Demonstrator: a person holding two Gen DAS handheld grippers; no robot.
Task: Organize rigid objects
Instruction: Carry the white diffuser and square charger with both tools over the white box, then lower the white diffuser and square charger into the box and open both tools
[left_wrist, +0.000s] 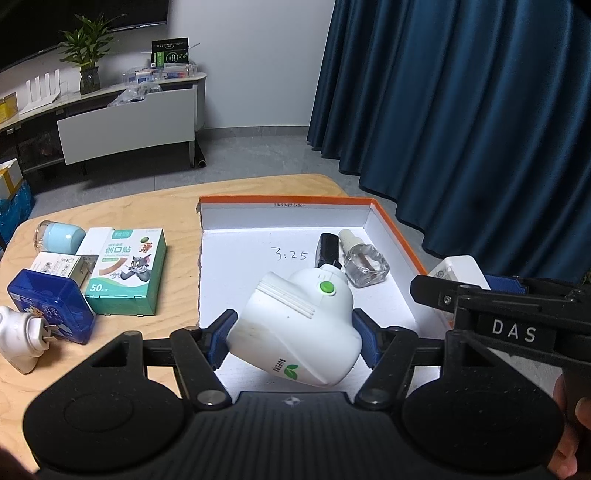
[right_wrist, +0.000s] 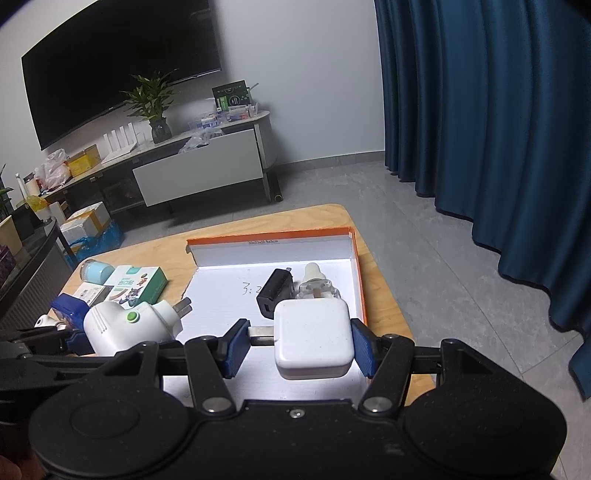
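My left gripper (left_wrist: 293, 341) is shut on a white plug-in device with a green button (left_wrist: 299, 325) and holds it over the near part of the orange-rimmed white box (left_wrist: 291, 201). My right gripper (right_wrist: 299, 349) is shut on a white square charger (right_wrist: 314, 338), its prongs against the left pad, over the box's (right_wrist: 269, 236) near right corner. A black adapter (left_wrist: 328, 251) and a clear glass bottle (left_wrist: 364, 264) lie inside the box. The left-held device also shows in the right wrist view (right_wrist: 122, 326).
Left of the box on the wooden table (left_wrist: 177, 206) lie a green plaster box (left_wrist: 127, 271), a blue tin (left_wrist: 50, 304), a light blue jar (left_wrist: 61, 236), a small white carton (left_wrist: 55, 264) and another white plug-in (left_wrist: 22, 338). Blue curtains (left_wrist: 461, 110) hang at right.
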